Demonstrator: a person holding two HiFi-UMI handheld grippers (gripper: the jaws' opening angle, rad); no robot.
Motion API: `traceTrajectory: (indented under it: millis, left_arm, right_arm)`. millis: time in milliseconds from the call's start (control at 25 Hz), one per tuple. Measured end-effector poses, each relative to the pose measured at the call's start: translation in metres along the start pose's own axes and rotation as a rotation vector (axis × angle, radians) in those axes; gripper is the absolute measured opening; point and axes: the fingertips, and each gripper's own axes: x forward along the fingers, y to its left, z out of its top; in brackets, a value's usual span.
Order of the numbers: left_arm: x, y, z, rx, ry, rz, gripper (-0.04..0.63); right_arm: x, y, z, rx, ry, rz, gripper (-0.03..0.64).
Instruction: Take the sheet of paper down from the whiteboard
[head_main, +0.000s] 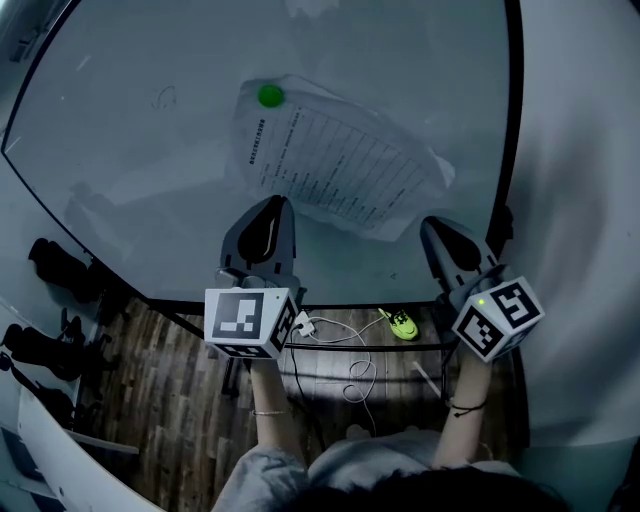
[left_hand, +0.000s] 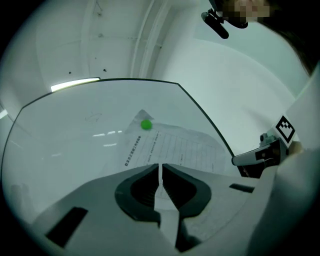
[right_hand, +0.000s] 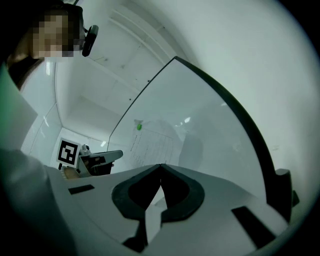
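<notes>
The sheet of paper (head_main: 335, 160) hangs upper centre on the whiteboard (head_main: 150, 150) (a green magnet (head_main: 270, 96) pins its top-left corner), while below it the left gripper (head_main: 277, 207) and right gripper (head_main: 433, 228) have their jaws pressed together.

Dim bluish light, fisheye-warped edges

free: whiteboard (head_main: 130, 170) left of paper (head_main: 340, 165) | obstacle: 1 magnet (head_main: 270, 96) on corner

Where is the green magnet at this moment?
In the head view the green magnet sits on the upper left corner of the paper on the whiteboard, above the left tool.
</notes>
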Motion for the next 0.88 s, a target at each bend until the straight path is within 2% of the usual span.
traceTrajectory:
  millis: [360, 480, 640, 880]
  left_arm:
    - [0.023, 0.018, 0.026, 0.169, -0.023, 0.001, 0.010]
    - [0.030, 0.021, 0.032, 0.196, -0.034, 0.005, 0.028]
    - [0.038, 0.023, 0.038, 0.224, -0.052, 0.002, 0.095]
    - [0.047, 0.024, 0.056, 0.292, -0.094, 0.001, 0.106]
  right_arm:
    - [-0.001, -0.017, -0.003, -0.009, 0.014, -0.089, 0.002]
    - [0.000, -0.020, -0.003, -0.015, 0.026, -0.109, 0.002]
    - [0.002, -0.020, -0.004, -0.029, 0.051, -0.118, 0.002]
    - [0.005, -0.021, -0.003, -0.051, 0.066, -0.144, 0.004]
